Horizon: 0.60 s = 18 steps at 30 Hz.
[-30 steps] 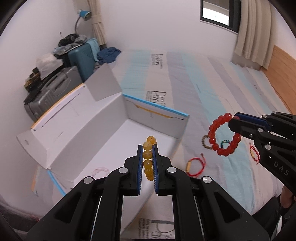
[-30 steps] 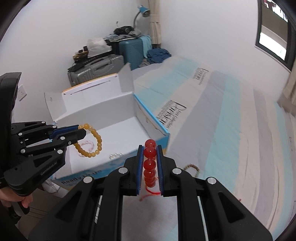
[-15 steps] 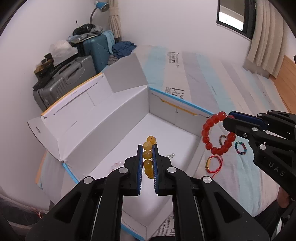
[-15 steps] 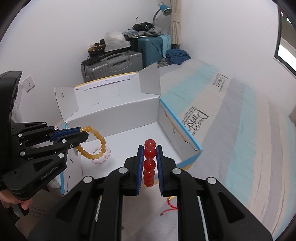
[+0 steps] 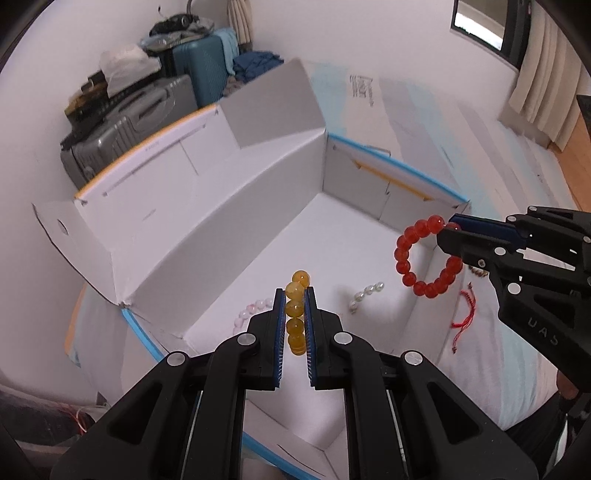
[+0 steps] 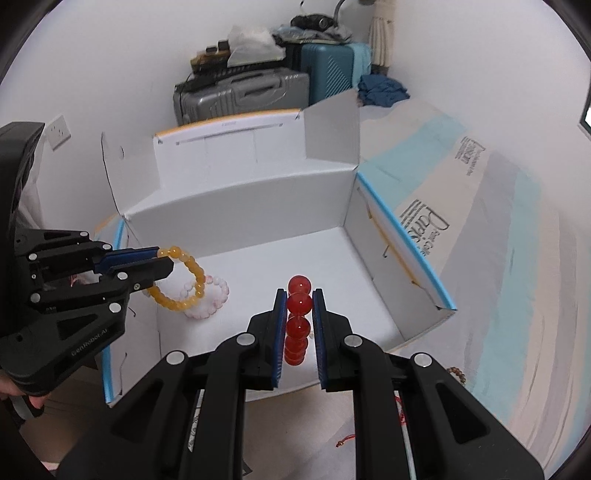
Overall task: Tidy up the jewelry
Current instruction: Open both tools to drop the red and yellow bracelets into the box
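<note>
Left gripper (image 5: 294, 295) pinches a glossy yellow bead bracelet (image 5: 295, 314); right gripper (image 6: 300, 295) pinches round red beads (image 6: 298, 321), both angled down over the white cardboard box (image 5: 221, 236).

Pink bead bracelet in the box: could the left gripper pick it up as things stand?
Probably not yet. The left gripper is shut on the yellow bracelet, so its jaws are occupied, though the pink bracelet lies unobstructed below.

It was a bedroom in a home. A bed (image 5: 424, 122) with a striped blue-and-grey cover filled the right side, with suitcases (image 6: 243, 96) stacked against the far white wall. Curtains (image 5: 543, 92) hung beside a window (image 5: 480, 22) at far right.
</note>
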{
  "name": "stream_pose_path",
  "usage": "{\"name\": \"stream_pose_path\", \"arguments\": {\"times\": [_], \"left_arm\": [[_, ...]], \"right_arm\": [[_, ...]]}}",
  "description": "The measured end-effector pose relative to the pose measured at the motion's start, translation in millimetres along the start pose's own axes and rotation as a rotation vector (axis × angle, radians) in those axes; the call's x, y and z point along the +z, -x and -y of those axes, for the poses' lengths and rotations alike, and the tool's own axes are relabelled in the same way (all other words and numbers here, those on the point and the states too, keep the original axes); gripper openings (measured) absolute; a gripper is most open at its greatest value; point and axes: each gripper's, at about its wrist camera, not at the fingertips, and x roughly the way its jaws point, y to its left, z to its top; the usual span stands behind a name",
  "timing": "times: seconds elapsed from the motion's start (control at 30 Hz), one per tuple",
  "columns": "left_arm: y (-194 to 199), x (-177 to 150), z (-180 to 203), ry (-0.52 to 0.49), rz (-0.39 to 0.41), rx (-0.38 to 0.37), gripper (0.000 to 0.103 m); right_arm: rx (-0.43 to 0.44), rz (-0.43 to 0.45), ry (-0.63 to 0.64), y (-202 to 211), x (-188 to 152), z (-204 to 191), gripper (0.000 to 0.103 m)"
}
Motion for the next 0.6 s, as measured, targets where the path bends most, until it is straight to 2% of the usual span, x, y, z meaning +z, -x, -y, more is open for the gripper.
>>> {"name": "stream_pose_path", "arguments": {"times": [0.6], "left_arm": [[-78, -11, -13, -0.054, -0.248, -0.033, 0.009]], "right_arm": [[0.087, -0.255, 0.098, -79, -6, -15, 0.013]]}}
